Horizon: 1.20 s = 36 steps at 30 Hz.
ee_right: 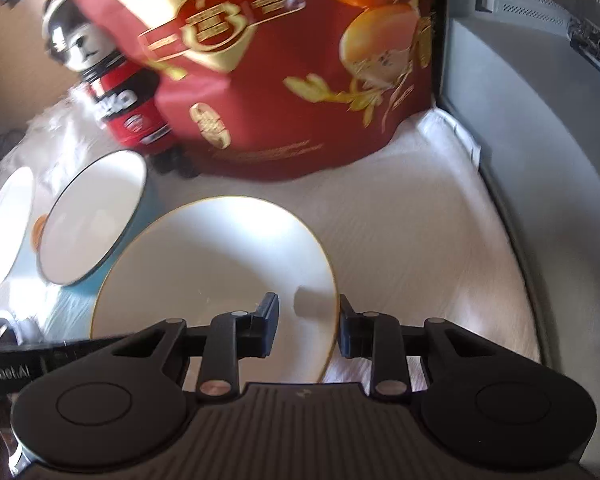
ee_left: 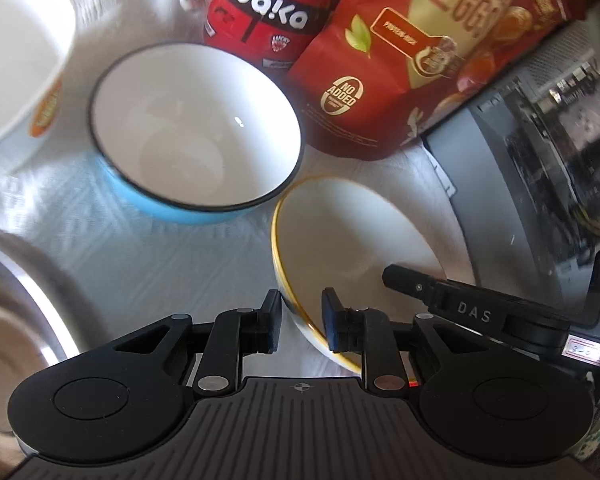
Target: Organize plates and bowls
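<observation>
A white bowl with a yellow rim sits on the white cloth; it also shows in the right wrist view. My left gripper is open, its fingers straddling the bowl's near rim, one inside and one outside. My right gripper is open and straddles the same bowl's right rim; it shows as a black finger in the left wrist view. A blue bowl with a white inside and dark rim stands just beyond, also seen in the right wrist view. A white bowl with an orange logo is at far left.
A red egg-snack bag and a red Waka figure bottle stand behind the bowls. A grey appliance borders the right. A metal bowl or pan sits at lower left. The white cloth lies right of the yellow-rimmed bowl.
</observation>
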Each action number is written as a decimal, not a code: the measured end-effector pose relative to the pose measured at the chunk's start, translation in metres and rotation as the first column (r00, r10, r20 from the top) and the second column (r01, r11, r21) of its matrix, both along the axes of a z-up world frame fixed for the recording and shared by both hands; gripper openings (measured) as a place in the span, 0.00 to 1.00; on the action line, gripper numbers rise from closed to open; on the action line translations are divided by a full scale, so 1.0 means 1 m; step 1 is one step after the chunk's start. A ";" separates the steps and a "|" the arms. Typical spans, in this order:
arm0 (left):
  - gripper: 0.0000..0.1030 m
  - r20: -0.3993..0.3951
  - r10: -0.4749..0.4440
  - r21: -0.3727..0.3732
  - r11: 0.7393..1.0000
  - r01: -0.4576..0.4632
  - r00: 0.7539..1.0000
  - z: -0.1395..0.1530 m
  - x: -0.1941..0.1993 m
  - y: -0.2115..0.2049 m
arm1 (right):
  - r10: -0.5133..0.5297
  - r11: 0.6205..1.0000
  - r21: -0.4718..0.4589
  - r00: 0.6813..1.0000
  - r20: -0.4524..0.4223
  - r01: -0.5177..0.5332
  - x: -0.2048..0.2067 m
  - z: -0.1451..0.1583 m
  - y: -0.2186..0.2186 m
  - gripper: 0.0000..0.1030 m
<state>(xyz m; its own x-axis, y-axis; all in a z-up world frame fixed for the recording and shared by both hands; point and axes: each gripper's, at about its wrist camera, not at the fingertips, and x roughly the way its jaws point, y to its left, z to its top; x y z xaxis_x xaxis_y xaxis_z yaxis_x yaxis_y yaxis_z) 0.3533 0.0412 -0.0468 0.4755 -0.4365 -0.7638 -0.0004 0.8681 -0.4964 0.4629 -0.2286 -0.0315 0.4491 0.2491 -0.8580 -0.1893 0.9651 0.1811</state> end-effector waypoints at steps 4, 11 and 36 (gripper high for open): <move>0.22 -0.026 -0.042 0.036 0.998 0.043 0.999 0.001 -0.025 0.009 | 0.033 0.999 0.030 0.999 -0.016 -0.032 -0.026 0.007 0.006 0.28; 0.22 -0.071 -0.055 0.041 0.997 0.058 0.996 0.000 -0.065 0.023 | 0.095 0.994 0.051 0.994 -0.059 -0.092 -0.072 0.011 0.018 0.28; 0.33 0.018 -0.007 0.045 0.999 0.006 1.000 0.001 -0.058 0.017 | 0.153 0.987 0.051 0.987 -0.045 -0.151 -0.085 -0.004 0.026 0.29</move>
<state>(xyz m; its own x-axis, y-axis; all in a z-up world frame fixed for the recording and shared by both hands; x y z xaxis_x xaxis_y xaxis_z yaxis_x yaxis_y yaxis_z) 0.2957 0.0585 -0.0462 0.4867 -0.4048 -0.7741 0.0136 0.8896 -0.4566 0.3776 -0.2022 -0.0357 0.3612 0.3520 -0.8635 -0.3233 0.9158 0.2381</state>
